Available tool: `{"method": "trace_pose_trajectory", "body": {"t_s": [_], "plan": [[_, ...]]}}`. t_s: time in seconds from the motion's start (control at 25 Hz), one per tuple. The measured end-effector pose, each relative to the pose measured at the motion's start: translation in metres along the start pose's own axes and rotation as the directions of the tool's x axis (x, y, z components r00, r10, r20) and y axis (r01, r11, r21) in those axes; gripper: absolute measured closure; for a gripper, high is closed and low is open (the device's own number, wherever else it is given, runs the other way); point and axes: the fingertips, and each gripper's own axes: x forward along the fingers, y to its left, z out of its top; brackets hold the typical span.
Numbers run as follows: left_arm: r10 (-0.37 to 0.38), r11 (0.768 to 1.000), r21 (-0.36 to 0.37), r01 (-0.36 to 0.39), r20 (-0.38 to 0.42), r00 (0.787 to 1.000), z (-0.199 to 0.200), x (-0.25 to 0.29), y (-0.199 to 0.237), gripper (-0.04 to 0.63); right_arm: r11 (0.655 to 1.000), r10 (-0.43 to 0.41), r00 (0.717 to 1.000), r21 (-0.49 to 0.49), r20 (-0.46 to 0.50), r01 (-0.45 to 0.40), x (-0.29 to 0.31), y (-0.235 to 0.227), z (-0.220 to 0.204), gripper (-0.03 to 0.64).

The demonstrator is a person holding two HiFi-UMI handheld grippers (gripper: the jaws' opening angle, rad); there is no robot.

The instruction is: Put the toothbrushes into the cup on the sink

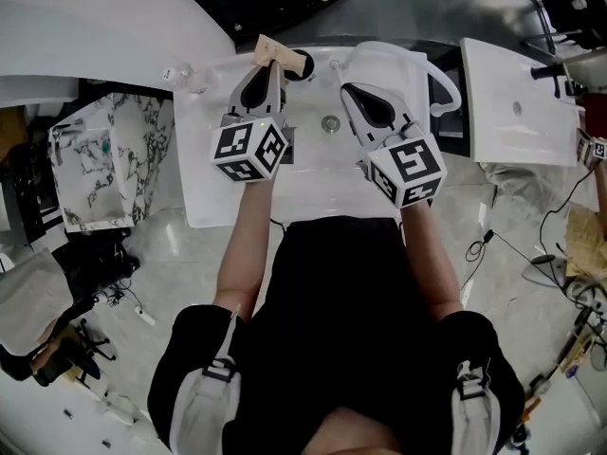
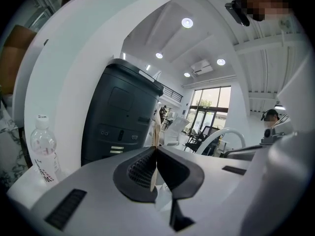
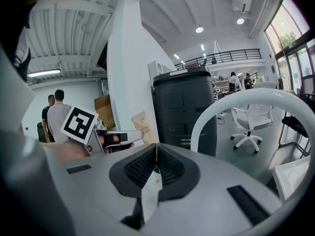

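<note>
Standing edge-on between the left gripper (image 2: 156,150) fingers (image 2: 140,170): a tan toothbrush packet (image 1: 281,56).

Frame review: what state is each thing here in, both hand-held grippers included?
Left hand-held gripper: shut on the kraft paper packet.
Right hand-held gripper: shut, nothing between its jaws.
Kraft paper packet: held off the surface, above the sink's far edge.
Water bottle: upright, capped.

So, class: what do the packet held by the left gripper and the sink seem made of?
Packet: likely kraft paper, matt; tan colour, thin flat edge. Sink: smooth white, faintly glossy; probably glazed ceramic, possibly moulded plastic.
</note>
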Motion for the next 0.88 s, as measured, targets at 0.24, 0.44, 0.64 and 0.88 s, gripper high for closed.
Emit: {"method": "trace_pose_trajectory", "body": {"t_s": [0.24, 0.44, 0.64, 0.88], "plan": [[-0.007, 1.000, -0.008, 0.007, -0.033, 0.999, -0.015, 0.010, 0.003, 0.578, 1.000, -0.001, 1.000, 0.011, -0.019, 0.001, 0.007, -0.001, -0.006, 0.586], [-0.005, 1.000, -0.022, 0.004, -0.066, 0.998, -0.029, 0.014, 0.008, 0.578, 1.000, 0.000, 0.999, 0.021, -0.039, 0.001, 0.011, 0.003, -0.011, 0.586], [-0.014, 1.000, -0.021, 0.012, -0.092, 0.996, -0.039, 0.018, 0.010, 0.578, 1.000, 0.003, 0.999, 0.027, -0.052, -0.002, 0.015, 0.006, -0.016, 0.586], [-0.029, 0.999, -0.020, 0.026, -0.140, 0.990, -0.054, 0.021, 0.010, 0.578, 1.000, 0.000, 0.998, 0.028, -0.061, 0.002, 0.015, 0.006, -0.019, 0.586]]}}
